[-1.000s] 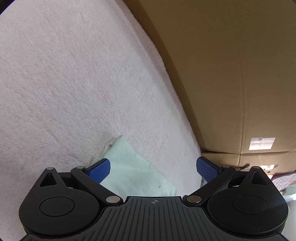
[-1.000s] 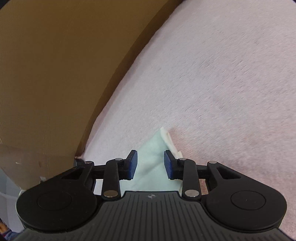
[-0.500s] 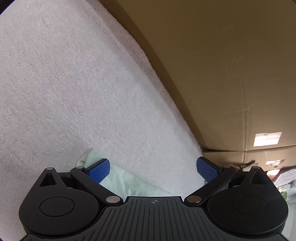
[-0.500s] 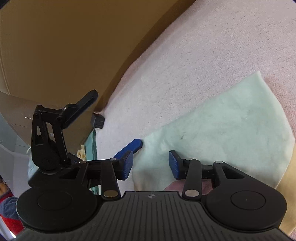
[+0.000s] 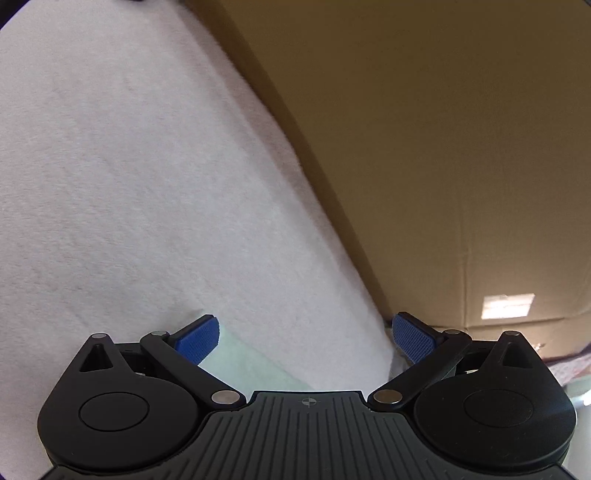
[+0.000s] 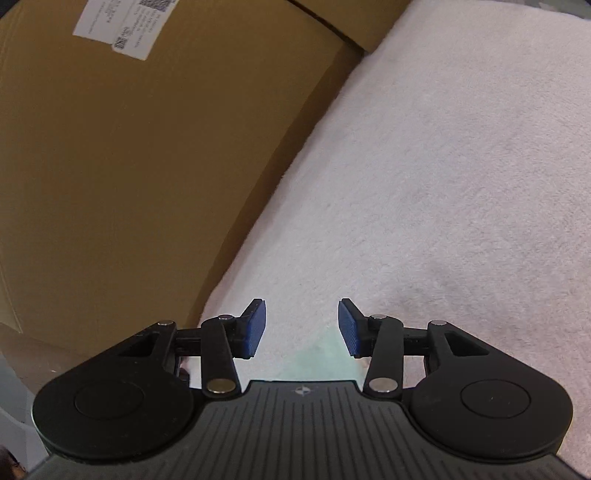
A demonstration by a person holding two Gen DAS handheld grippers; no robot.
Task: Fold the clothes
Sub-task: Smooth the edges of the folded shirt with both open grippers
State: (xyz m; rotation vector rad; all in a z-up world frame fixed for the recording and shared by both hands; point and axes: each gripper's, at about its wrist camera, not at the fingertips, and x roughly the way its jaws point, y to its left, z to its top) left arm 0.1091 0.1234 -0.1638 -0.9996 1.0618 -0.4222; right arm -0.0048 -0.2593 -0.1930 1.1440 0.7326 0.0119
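Both claws hang free: left claw (image 5: 306, 334) spread wide, right claw (image 6: 301, 326) opening, nothing pinched. Pale green cloth (image 6: 321, 360) lies just beneath them on the white blanket (image 6: 443, 184). Reaching blind could snag blanket instead, or bump the cardboard box (image 6: 129, 166) beyond.

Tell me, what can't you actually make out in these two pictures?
- Pale green cloth: left view, mostly hidden behind the left claw, so its folds can't be judged.
- Same cloth: right view, a blurred sliver behind the opening right claw.
- Box label: right view, print too small, top cut off.
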